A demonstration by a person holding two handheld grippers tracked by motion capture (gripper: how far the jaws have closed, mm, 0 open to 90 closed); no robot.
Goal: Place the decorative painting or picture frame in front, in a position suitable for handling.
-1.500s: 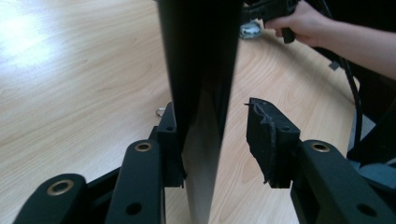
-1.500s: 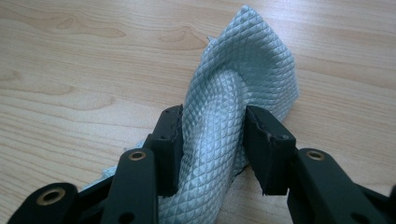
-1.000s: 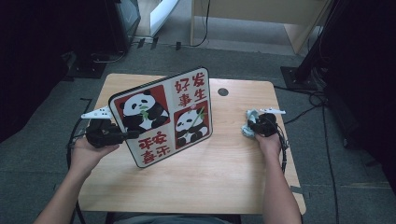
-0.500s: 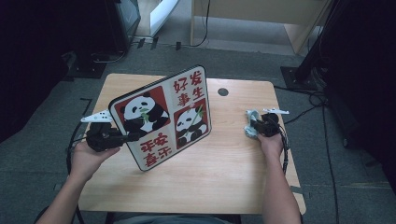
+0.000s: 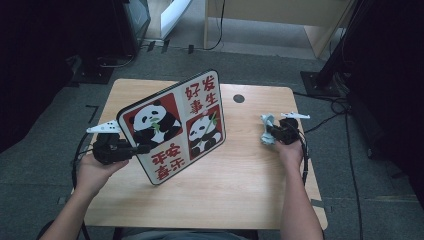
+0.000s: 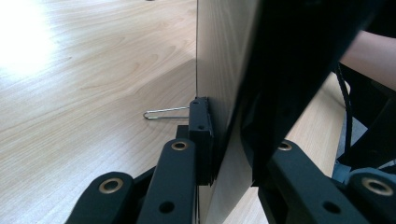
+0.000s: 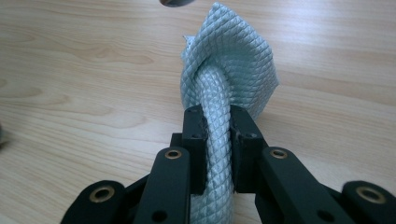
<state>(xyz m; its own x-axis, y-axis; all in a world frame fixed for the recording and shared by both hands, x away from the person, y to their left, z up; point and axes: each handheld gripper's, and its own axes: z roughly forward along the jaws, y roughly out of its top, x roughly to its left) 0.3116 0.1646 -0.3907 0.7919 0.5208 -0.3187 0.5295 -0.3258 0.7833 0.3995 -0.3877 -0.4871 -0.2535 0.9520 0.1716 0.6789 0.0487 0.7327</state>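
Squarely between pinching jaws — panda board [image 5: 175, 127] left, cloth [image 7: 229, 79] right.

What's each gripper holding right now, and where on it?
Left gripper clamps the panda board at its lower left edge. Right gripper pinches the pale cloth at a bunched fold.

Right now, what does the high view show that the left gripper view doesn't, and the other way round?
The high view shows the panda board's printed face with red characters, the right hand-held gripper shut on a pale cloth, and the floor around the table.

The left gripper view shows the board's plain wooden back, a wire stand resting against the tabletop, and the pads pressing the board's edge.

Both show the left hand-held gripper clamped on the board, which stands tilted on the wooden table.
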